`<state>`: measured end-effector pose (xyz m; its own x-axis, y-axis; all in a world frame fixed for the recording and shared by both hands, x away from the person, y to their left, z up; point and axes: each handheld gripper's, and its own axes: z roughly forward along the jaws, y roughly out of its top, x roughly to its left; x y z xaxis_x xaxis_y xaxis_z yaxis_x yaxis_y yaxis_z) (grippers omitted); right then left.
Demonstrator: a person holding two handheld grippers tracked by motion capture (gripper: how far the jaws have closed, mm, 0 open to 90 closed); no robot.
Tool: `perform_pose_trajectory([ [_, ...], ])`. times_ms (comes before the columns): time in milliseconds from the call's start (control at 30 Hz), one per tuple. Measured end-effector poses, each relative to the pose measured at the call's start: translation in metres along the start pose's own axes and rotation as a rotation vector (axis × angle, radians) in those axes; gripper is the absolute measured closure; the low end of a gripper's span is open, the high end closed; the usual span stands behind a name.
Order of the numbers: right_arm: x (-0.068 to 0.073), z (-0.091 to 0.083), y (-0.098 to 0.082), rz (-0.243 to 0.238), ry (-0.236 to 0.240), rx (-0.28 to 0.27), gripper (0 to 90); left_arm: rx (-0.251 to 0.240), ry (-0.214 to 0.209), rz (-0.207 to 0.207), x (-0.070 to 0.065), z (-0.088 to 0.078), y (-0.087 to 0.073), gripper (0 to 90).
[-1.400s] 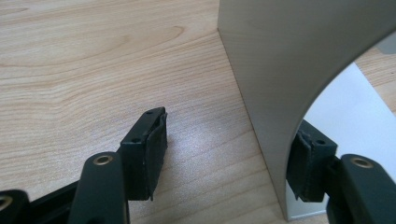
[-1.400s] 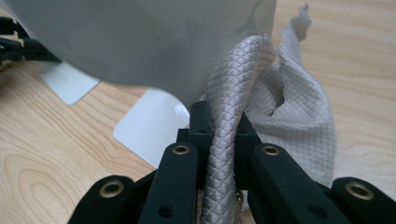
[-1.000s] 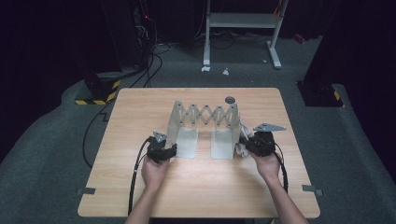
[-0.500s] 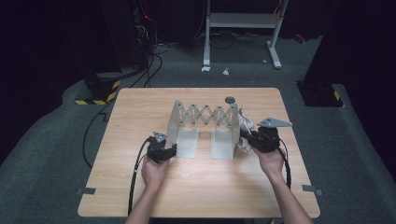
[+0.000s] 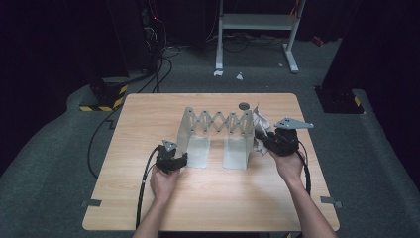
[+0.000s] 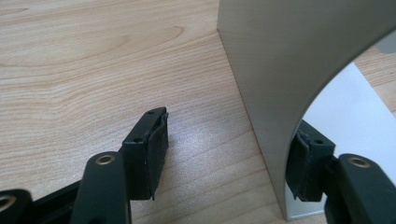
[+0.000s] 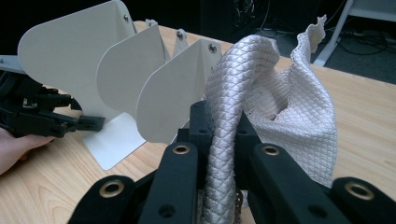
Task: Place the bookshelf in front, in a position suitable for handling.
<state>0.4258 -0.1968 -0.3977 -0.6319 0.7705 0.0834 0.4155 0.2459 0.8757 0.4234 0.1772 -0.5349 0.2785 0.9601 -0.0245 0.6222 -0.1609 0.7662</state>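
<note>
While clamped between the right gripper [image 7: 219, 135] jaws, white cloth [image 7: 275, 102] rises bunched above them and drapes off to their right, lifted clear of the tabletop [image 5: 148, 119]. Quilted diamond weave, soft and crumpled, scalloped along its upper edge. Just left of those jaws, pale metal rack [image 5: 218, 131]: flat rounded plates standing upright, joined by a scissor lattice, smooth and matte. Small dark round disc [image 5: 243, 105] beyond the rack on light wood grain. Left gripper [image 6: 224, 154] jaws standing apart, straddling the rack's end plate [image 6: 280, 84], one pad on bare wood, the other behind the plate over its white foot; contact with the plate not clear.
</note>
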Motion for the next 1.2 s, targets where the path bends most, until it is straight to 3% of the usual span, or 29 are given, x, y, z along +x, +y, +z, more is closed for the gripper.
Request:
perform_pose_trajectory([
  [467,-0.002,0.011,-0.006,-0.006,-0.01,0.034,84.0,0.0,0.001,0.0,0.0,0.0,0.0,38.7],
  [867,-0.008,0.027,-0.026,0.039,0.005,0.074,83.9,0.002,0.008,-0.002,0.0,0.0,0.0,37.2],
  [1200,-0.012,0.047,-0.047,0.062,-0.005,0.143,84.2,0.001,0.007,-0.002,0.0,0.0,0.0,37.7],
])
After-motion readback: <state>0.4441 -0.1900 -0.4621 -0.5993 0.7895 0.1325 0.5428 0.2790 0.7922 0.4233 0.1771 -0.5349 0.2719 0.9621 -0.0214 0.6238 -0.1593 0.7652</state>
